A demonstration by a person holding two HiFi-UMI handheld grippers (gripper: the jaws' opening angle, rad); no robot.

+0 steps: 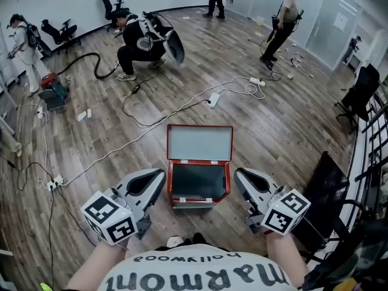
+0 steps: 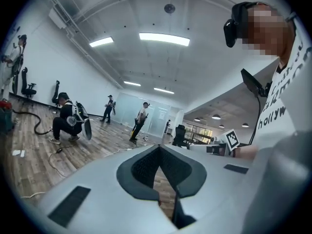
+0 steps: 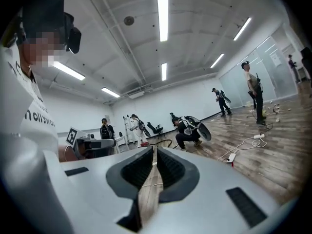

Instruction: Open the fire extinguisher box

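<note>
The red fire extinguisher box (image 1: 199, 200) lies on the wood floor right in front of me. Its lid (image 1: 200, 143) stands raised at the far side, grey inside, and the dark interior is bare. My left gripper (image 1: 160, 175) hovers just left of the box, jaws shut with nothing between them. On the box's right side my right gripper (image 1: 238, 174) does the same, jaws together and empty. In the left gripper view the left gripper (image 2: 159, 148) points out over the room, and in the right gripper view so does the right gripper (image 3: 154, 150). The box shows in neither.
White cables and a power strip (image 1: 213, 99) run across the floor beyond the box. A crouching person (image 1: 140, 41) and others standing are farther back. A black mesh panel (image 1: 329, 194) and office chairs (image 1: 360, 90) stand at the right, and more cables (image 1: 53, 182) lie at the left.
</note>
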